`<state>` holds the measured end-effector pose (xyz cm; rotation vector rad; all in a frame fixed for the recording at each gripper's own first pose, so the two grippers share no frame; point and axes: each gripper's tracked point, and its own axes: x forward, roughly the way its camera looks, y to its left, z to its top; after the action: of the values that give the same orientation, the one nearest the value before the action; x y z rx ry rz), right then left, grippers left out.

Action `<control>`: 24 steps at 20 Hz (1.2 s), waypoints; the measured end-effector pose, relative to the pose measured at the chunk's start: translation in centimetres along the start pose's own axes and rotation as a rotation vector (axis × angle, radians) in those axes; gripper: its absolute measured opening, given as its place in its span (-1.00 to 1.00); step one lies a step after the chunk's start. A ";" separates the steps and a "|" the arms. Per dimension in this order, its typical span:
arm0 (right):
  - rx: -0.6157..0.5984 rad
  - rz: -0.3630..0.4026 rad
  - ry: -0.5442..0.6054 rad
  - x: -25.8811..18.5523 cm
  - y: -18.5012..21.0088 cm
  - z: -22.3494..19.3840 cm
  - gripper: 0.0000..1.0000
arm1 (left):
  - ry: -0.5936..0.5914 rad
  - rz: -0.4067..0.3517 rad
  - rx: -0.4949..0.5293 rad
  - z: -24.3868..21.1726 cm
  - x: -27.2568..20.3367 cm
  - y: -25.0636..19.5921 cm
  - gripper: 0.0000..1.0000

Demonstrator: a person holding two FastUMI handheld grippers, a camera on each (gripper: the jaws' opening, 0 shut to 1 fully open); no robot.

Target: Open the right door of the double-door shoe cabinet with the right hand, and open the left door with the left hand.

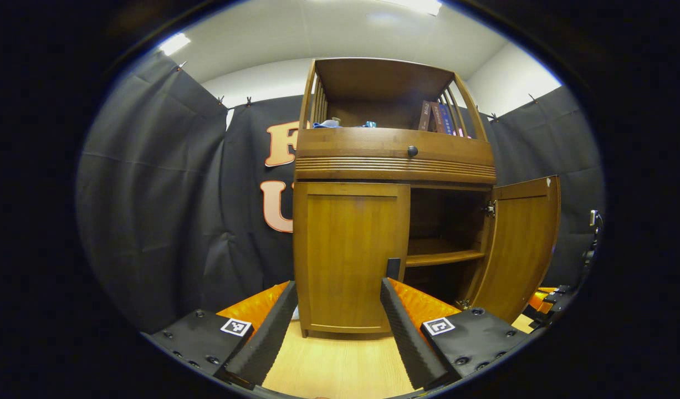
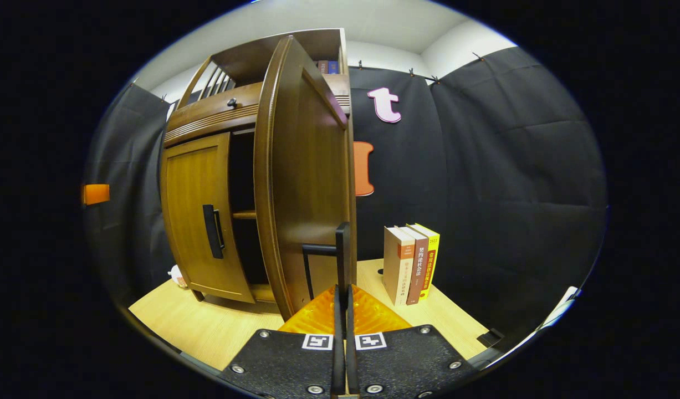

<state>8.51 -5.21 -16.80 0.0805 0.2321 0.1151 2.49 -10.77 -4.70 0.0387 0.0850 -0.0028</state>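
Note:
The wooden shoe cabinet (image 1: 395, 160) stands on a pale wood surface. Its left door (image 1: 348, 255) is closed, and my left gripper (image 1: 337, 288) hangs open just in front of its lower half. The dark handle (image 1: 393, 269) on that door's inner edge sits just above one finger, untouched. The right door (image 1: 525, 244) is swung wide, baring an inner shelf (image 1: 439, 256). In the right gripper view the right door (image 2: 301, 177) fills the middle, edge-on. My right gripper (image 2: 342, 293) is shut on its black bar handle (image 2: 343, 249). The left door (image 2: 201, 216) and its handle (image 2: 212, 231) lie to the left.
Three upright books (image 2: 412, 263) stand on the surface right of the open door, near the black cloth wall. A drawer with a round knob (image 1: 412, 151) sits above the doors, under an open top shelf holding books (image 1: 436, 117). A small white object (image 2: 176, 275) lies by the cabinet's left foot.

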 end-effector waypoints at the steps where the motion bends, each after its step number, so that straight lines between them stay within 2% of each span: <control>1: -0.004 0.002 0.003 -0.1 -0.6 -0.1 -0.88 | 0.003 -0.007 -0.004 -0.1 0.4 -0.7 0.86; 2: -0.006 0.004 0.006 -0.1 -1.1 0.0 -0.88 | 0.005 -0.010 -0.008 -0.2 1.0 -1.6 0.86; 3: -0.005 0.008 0.009 -0.1 -1.5 0.0 -1.00 | 0.006 -0.015 -0.012 -0.3 1.3 -2.4 0.86; 10: -0.003 0.045 0.024 0.4 -5.0 0.3 -1.00 | -0.009 -0.032 -0.037 -0.8 6.2 -6.0 0.86; 13: -0.003 0.060 0.023 0.7 -6.0 0.4 -1.00 | 0.000 -0.019 -0.029 -2.1 8.5 -6.8 0.86; 16: -0.001 0.070 0.017 0.6 -6.4 0.4 -1.00 | 0.009 -0.040 -0.030 -3.7 11.1 -8.1 0.86; 18: -0.008 0.077 0.012 0.7 -6.7 0.4 -1.00 | 0.013 -0.009 -0.008 -4.5 12.9 -7.9 0.86; 19: -0.005 0.076 0.013 0.7 -6.9 0.4 -1.00 | 0.011 -0.006 -0.008 -5.0 13.7 -8.0 0.86; 20: 0.000 0.075 0.017 0.6 -7.2 0.4 -0.89 | 0.011 -0.011 -0.012 -5.6 14.5 -8.3 0.86; 21: 0.006 0.070 0.024 0.4 -7.5 0.3 -0.99 | 0.013 -0.021 -0.009 -6.3 15.3 -8.9 0.86; 24: 0.001 0.032 0.015 -0.6 -9.7 0.9 -0.95 | 0.011 -0.036 0.016 -7.6 17.4 -9.2 0.87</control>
<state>9.12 -14.98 -16.72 0.0838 0.2457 0.1472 19.12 -19.71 -14.09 0.0537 0.0965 -0.0395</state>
